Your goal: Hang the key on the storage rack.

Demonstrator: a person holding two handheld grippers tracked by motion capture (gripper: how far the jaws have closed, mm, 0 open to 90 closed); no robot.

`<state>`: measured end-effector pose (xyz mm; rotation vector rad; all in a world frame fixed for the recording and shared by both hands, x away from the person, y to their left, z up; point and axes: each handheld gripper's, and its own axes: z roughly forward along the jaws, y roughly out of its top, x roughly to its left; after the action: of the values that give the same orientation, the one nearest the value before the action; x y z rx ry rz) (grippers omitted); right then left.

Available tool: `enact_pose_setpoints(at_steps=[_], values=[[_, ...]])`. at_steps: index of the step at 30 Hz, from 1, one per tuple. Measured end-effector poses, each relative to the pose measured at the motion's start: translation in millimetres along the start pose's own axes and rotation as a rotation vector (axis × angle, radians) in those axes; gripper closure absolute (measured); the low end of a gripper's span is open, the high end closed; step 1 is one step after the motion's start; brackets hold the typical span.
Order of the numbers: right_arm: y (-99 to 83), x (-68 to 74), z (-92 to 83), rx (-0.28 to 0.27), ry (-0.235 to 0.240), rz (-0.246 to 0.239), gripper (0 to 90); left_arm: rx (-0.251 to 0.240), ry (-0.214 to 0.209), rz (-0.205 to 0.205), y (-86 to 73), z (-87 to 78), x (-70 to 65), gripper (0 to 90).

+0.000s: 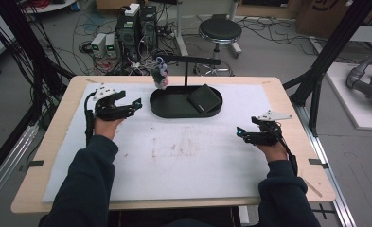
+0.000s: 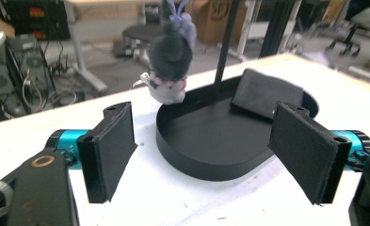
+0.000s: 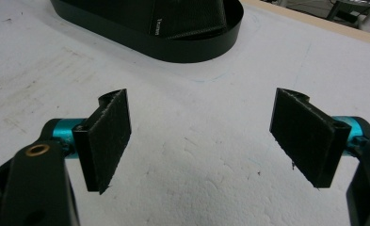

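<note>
A small grey and pink fluffy toy [image 1: 161, 75] with purple bits on top hangs from the end of a thin black bar on a stand [image 1: 186, 60]. It hangs in the air over the left end of a black oval tray [image 1: 167, 106], near the far edge of the desk. In the left gripper view the fluffy toy [image 2: 169, 66] looks blurry, and it hangs just above the tray's rim [image 2: 206, 169].

A flat black wallet [image 1: 204, 98] lies inside the tray at its right end, leaning a bit on the tray wall.

The left gripper [image 1: 130, 106] is on the left side of the desk, just beside the tray's left end. It points toward the tray. Its jaws are wide open and nothing is between them. The toy is close in front of it but not touching it.

The right gripper [image 1: 240, 133] sits low over the white sheet [image 1: 183, 161], near the right edge of the desk, well apart from the tray. Its jaws are wide open too, with nothing between them. In the right gripper view the white sheet [image 3: 197, 141] below the jaws has some brown smudges, and the tray [image 3: 192, 44] is farther ahead.

The desk [image 1: 56, 137] is light wood, and the white sheet covers most of its top. The person's dark sleeves [image 1: 86, 184] come in from the near edge.
</note>
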<state>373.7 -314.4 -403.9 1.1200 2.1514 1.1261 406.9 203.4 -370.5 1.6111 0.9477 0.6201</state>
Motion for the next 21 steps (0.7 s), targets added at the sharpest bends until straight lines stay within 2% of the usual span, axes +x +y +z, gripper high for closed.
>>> enact_pose_setpoints(at_steps=[6,8,9,13,21], values=[[-1.9,-1.3,-3.9,-0.003,-0.004,-0.012,21.3,-0.045,0.006,0.014,-11.1,-26.1,-4.8,22.5],[-2.1,-0.9,-4.6,-0.004,-0.005,-0.014,21.3,-0.050,0.003,0.012,-13.7,-29.7,-5.5,22.5],[-2.0,-0.2,-4.9,-0.003,-0.006,-0.015,21.3,-0.059,-0.001,0.015,-19.7,-36.2,-7.2,22.5],[-1.4,4.0,-6.5,-0.003,-0.007,-0.025,21.3,-0.048,-0.002,0.038,-31.2,-46.3,-11.1,22.5],[-0.5,6.2,-6.9,-0.004,-0.011,-0.021,21.3,-0.043,0.007,0.028,-46.2,-55.5,-9.6,22.5]])
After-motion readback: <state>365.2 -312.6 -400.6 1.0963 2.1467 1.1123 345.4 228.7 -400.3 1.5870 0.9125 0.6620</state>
